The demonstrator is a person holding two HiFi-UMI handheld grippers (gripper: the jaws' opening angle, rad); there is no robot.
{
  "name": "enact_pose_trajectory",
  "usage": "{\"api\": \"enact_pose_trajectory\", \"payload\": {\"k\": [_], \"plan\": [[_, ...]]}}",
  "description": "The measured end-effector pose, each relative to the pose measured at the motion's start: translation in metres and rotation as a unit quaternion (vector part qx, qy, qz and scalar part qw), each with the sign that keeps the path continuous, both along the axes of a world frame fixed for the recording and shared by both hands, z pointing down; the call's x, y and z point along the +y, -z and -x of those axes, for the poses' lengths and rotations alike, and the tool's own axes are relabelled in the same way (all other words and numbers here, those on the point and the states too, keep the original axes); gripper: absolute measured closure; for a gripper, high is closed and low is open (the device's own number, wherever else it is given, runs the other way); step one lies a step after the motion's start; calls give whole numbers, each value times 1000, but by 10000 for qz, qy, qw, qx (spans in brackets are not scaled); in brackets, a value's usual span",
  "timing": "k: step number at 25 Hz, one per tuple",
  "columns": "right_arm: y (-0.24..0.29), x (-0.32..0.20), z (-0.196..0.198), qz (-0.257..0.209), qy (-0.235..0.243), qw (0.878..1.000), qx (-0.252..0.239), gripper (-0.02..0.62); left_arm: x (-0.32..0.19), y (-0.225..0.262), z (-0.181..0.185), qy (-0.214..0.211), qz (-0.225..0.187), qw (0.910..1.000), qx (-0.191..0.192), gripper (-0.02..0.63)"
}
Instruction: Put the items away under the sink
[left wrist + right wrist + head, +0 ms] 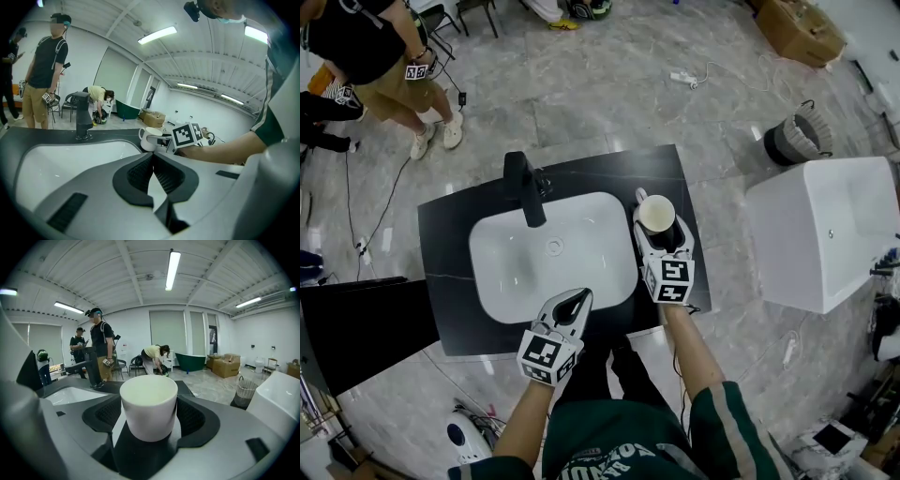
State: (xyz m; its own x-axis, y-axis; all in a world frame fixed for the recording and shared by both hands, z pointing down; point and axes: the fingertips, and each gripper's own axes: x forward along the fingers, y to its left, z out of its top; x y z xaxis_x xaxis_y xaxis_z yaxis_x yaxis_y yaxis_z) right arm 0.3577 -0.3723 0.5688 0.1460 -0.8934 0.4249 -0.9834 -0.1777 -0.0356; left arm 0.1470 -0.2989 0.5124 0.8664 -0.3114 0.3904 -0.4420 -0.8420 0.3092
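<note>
Now | left gripper is hovering at 6 o'clock edge of white basin, jaws pressed together, empty | right gripper is clamping white mug over black counter, basin's 3 o'clock | black faucet is standing at 12 o'clock | bystander is standing at far 10 o'clock

Upright white mug in right gripper
</note>
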Motion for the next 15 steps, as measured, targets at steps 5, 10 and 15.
{"api": "enact_pose_trajectory", "payload": {"k": [5, 10, 15], "plan": [[-2, -7, -3, -31, 85, 9999, 73, 251, -1, -3, 1, 25, 20, 10000, -1, 595], [1, -10, -4, 0, 198, 9998, 82, 252, -2, -1, 5, 85, 37, 9999, -38, 595], [2, -6, -5, 8, 188, 9998, 53, 252, -1, 1, 8, 140, 12, 9999, -36, 595]]}}
